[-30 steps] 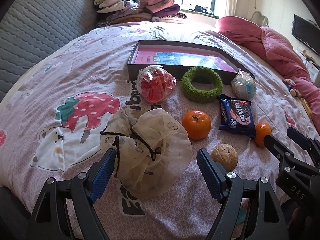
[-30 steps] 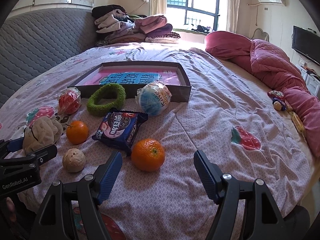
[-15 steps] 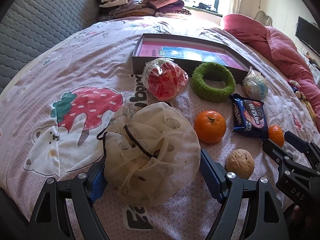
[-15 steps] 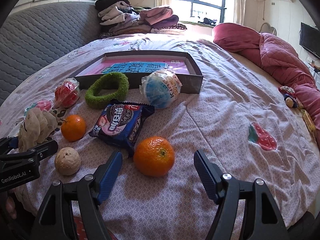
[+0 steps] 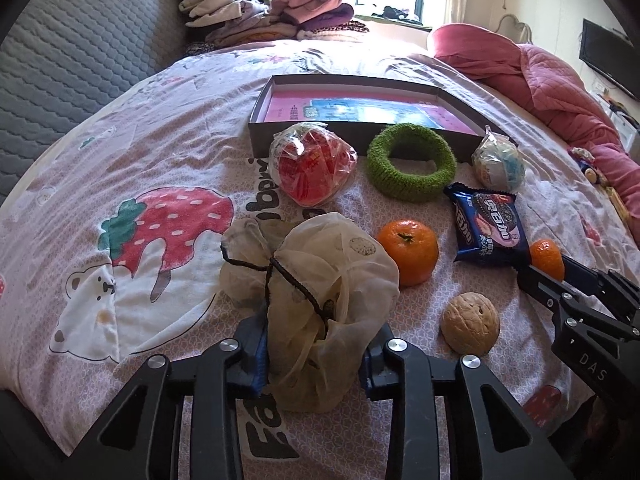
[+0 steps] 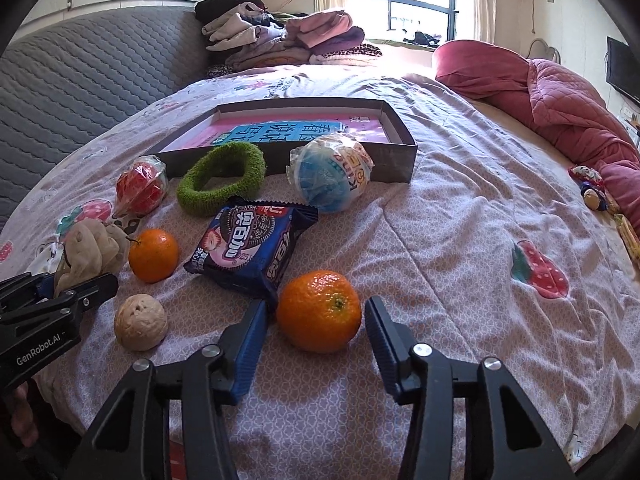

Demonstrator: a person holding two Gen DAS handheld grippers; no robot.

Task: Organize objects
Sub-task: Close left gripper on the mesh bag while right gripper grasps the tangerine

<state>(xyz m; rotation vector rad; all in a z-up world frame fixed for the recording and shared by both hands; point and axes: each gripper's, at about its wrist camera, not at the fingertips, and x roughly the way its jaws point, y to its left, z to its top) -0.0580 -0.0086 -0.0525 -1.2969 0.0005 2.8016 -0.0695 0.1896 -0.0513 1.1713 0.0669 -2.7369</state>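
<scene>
Both my tongs closing on the bed

Left view: my left tongs [image 5: 314,354] had just closed, clamping the mesh bag [image 5: 320,304]. Right view: my right tongs [image 6: 316,330] had been closing around the orange [image 6: 319,311] by the biscuit packet [image 6: 252,246], pads not yet touching.

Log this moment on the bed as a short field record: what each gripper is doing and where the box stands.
left gripper: jaws just closing, pads pressing the mesh pouch
right gripper: jaws just closing around the near orange, pads not yet touching
box: open, behind the row of items
unpicked nearby: walnut, cookie pack
</scene>
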